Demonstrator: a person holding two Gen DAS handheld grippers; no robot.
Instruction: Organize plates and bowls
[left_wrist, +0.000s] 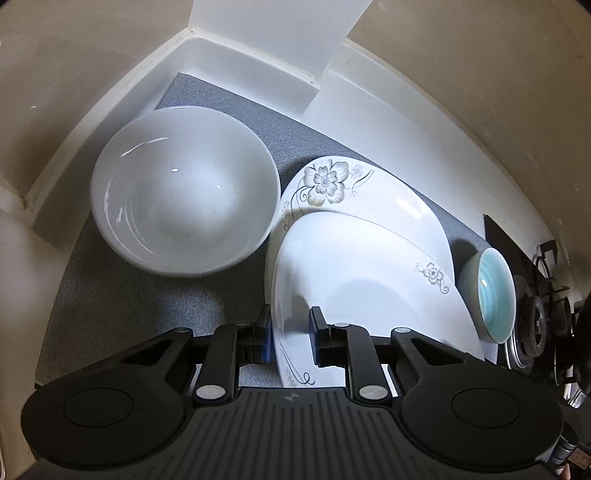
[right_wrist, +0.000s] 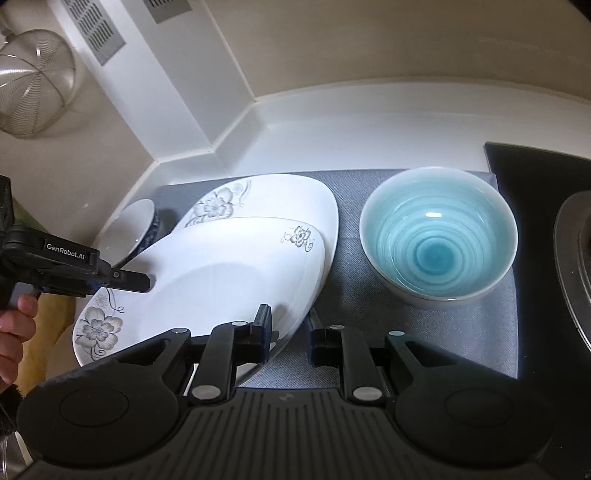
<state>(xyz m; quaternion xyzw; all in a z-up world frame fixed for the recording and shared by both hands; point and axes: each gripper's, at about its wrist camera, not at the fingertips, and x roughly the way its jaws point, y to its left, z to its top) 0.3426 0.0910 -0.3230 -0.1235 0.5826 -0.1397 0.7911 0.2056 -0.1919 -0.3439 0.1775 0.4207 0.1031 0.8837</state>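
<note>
In the left wrist view, the left gripper (left_wrist: 290, 334) is set with its jaws apart astride the near rim of the upper plate (left_wrist: 362, 280), which lies on the lower plate (left_wrist: 388, 195). A white bowl (left_wrist: 184, 192) sits ahead and left of the jaws, a blue bowl (left_wrist: 493, 293) far right.

In the right wrist view, the right gripper (right_wrist: 290, 338) is likewise held apart across the upper plate's (right_wrist: 236, 273) opposite edge, the blue bowl (right_wrist: 439, 238) ahead to the right. Plate stacking appears in hand; next, both grips would probably be closed or withdrawn.

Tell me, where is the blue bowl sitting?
The blue bowl sits on the grey mat, right of the stacked flowered plates, beside the black stove.
</note>
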